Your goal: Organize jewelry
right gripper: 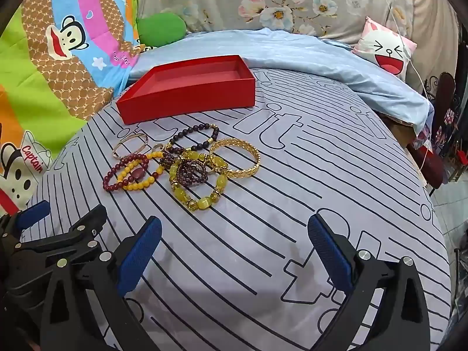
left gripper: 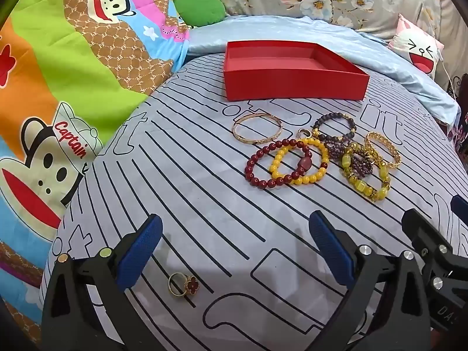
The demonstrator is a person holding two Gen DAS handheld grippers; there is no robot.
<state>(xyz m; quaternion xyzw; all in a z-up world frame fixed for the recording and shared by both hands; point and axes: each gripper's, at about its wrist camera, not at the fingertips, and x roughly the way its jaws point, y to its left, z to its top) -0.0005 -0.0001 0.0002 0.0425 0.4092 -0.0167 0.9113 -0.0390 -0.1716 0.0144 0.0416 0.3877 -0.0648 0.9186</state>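
I see the left gripper (left gripper: pixel 234 248) and right gripper (right gripper: pixel 234 248) both spread wide, nothing btwn the pads, hovering over the striped bedsheet (left gripper: pixel 204 193). Red box (left gripper: pixel 292 82) sits empty at the far side, w/ bracelets piled just in front: gold bangle (left gripper: pixel 257 128), red bead bracelet (left gripper: pixel 257 169) overlapping a yellow one (left gripper: pixel 292 180). Clover ring (left gripper: pixel 182 284) lies apart, near my left gripper. Cartoon quilt (left gripper: pixel 58 73) crowds the left edge.

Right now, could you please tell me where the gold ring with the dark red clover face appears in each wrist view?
Left wrist view: the gold ring with the dark red clover face lies low and left of centre, on the striped sheet.
Right wrist view: not in it.
Shared landmark: the empty red cardboard box.
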